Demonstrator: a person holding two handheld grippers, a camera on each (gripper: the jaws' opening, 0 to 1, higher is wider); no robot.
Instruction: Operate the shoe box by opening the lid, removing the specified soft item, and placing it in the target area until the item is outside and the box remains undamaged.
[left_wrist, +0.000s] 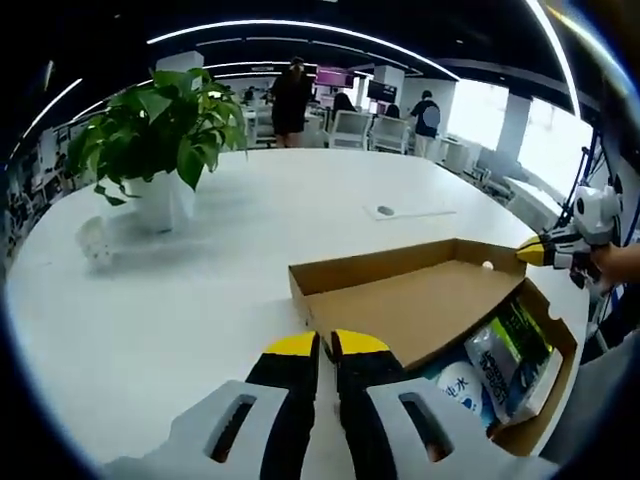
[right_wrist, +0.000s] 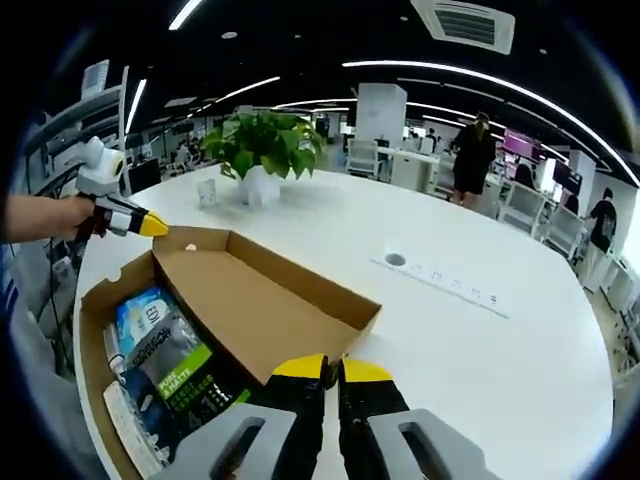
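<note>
An open cardboard shoe box (left_wrist: 560, 330) (right_wrist: 95, 300) lies on the white table. Its lid (left_wrist: 420, 305) (right_wrist: 250, 300) is raised and tilted back. Inside lie soft packs: a blue-and-white one (left_wrist: 462, 385) (right_wrist: 148, 318) and one with a green label (left_wrist: 520, 340) (right_wrist: 185, 385). My left gripper (left_wrist: 326, 346) (right_wrist: 158, 228) is shut, its yellow tips pinching one corner of the lid. My right gripper (right_wrist: 332, 368) (left_wrist: 528, 253) is shut on the lid's other free corner.
A potted plant (left_wrist: 160, 130) (right_wrist: 262, 150) stands farther off on the table, with a small white object (left_wrist: 95, 240) (right_wrist: 207, 192) beside it. A socket panel (left_wrist: 405, 211) (right_wrist: 440, 282) is set into the tabletop. A hand (right_wrist: 40, 215) holds the left gripper. People and chairs are beyond the table.
</note>
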